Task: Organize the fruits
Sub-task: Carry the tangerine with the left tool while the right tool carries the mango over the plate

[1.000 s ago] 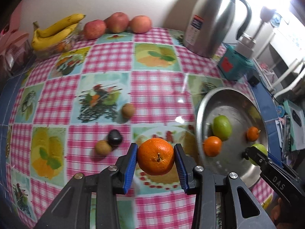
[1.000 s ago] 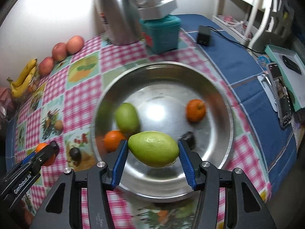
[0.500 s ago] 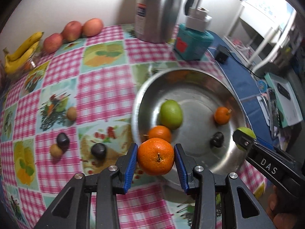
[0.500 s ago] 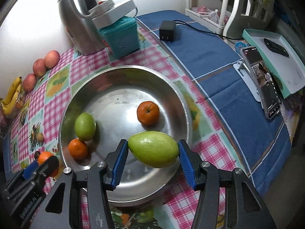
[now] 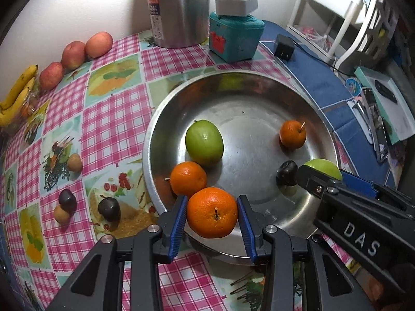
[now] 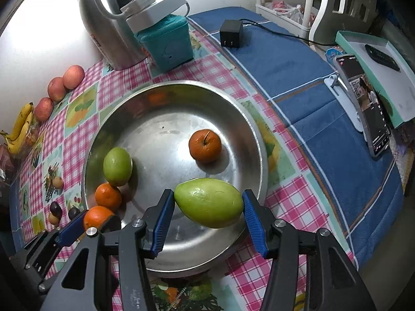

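My left gripper is shut on an orange held over the near left rim of the steel bowl. My right gripper is shut on a large green fruit above the bowl's near right part. Inside the bowl lie a green fruit, two oranges and a small dark fruit. In the right wrist view the left gripper and its orange appear at the lower left.
Small dark and tan fruits lie on the checked cloth left of the bowl. Apples and bananas line the far left wall. A steel jug, teal box, charger and phone stand beyond and right.
The left gripper carried its orange rightwards from the open cloth to the bowl's near rim. The right gripper shifted with the green fruit towards the bowl's near right side.
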`<state>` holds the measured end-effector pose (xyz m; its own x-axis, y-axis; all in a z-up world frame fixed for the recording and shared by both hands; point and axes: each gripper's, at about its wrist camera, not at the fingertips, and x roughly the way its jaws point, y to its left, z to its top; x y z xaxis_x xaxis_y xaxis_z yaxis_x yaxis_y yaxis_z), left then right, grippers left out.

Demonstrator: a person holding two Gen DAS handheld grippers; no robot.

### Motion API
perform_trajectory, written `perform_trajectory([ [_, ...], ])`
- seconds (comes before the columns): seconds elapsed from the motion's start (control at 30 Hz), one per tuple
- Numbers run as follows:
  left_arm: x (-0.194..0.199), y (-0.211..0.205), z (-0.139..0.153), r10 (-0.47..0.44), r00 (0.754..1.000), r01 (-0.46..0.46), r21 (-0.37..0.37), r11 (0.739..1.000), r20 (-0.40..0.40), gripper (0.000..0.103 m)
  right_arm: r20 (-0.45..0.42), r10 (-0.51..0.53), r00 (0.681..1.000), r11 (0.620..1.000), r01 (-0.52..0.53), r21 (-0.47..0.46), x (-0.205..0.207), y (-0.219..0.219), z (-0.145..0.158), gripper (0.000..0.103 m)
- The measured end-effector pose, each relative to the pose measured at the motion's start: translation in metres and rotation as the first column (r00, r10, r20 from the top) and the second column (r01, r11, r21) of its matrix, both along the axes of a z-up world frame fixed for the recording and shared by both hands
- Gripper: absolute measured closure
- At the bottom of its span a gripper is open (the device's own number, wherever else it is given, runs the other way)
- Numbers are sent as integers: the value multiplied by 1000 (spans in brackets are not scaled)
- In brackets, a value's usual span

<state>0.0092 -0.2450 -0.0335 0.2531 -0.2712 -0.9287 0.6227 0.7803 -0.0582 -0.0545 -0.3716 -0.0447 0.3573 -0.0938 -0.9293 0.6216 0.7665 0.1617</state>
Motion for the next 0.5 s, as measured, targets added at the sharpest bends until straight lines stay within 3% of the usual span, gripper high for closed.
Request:
perform_trajectory([
  [0.5, -3, -3, -12, -23, 1000, 23, 51, 998, 12, 61, -20, 46, 999, 995, -44, 88, 4, 17, -12, 47],
])
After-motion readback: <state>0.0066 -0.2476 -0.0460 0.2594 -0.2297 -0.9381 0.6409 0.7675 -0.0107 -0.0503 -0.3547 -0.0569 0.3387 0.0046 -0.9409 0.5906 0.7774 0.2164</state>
